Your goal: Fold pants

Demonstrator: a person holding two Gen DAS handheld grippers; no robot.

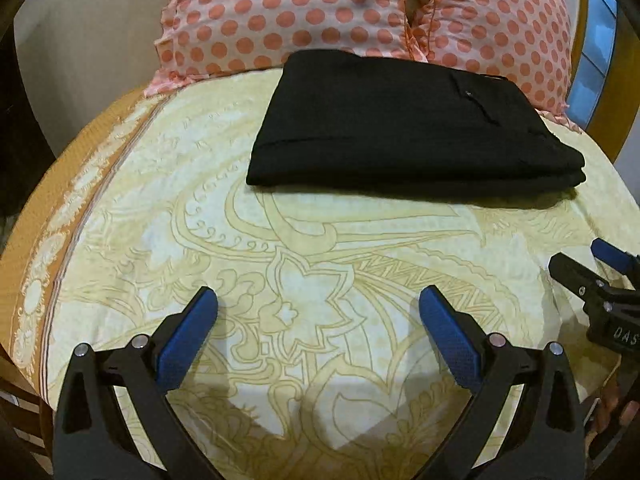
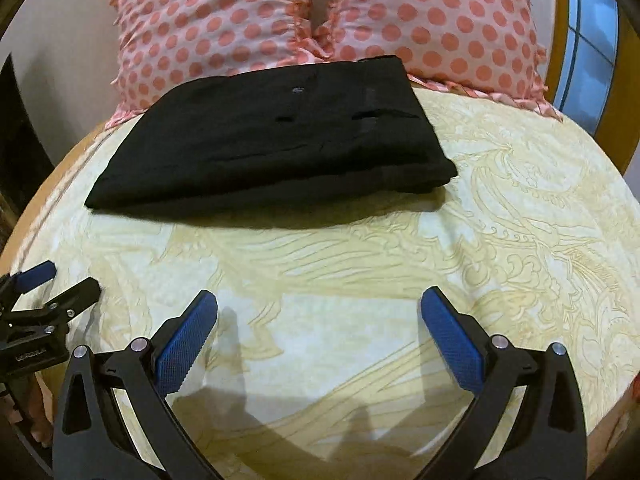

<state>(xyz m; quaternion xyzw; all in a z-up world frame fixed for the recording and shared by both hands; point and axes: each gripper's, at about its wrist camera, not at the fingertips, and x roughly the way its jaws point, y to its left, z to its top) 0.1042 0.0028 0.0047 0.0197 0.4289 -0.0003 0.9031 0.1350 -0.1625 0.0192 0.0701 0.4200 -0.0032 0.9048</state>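
Black pants (image 1: 408, 128) lie folded into a flat rectangle on the yellow patterned bedsheet (image 1: 280, 280), just in front of the pillows. They also show in the right wrist view (image 2: 276, 148). My left gripper (image 1: 318, 300) is open and empty, held above the sheet well short of the pants. My right gripper (image 2: 318, 300) is also open and empty, at a similar distance from them. The right gripper appears at the right edge of the left wrist view (image 1: 592, 264), and the left gripper at the left edge of the right wrist view (image 2: 60, 280).
Two pink polka-dot pillows (image 1: 304, 12) stand behind the pants, also in the right wrist view (image 2: 440, 20). The sheet has an orange border (image 1: 52, 240) along the bed's left edge. A blue window (image 2: 588, 40) is at the far right.
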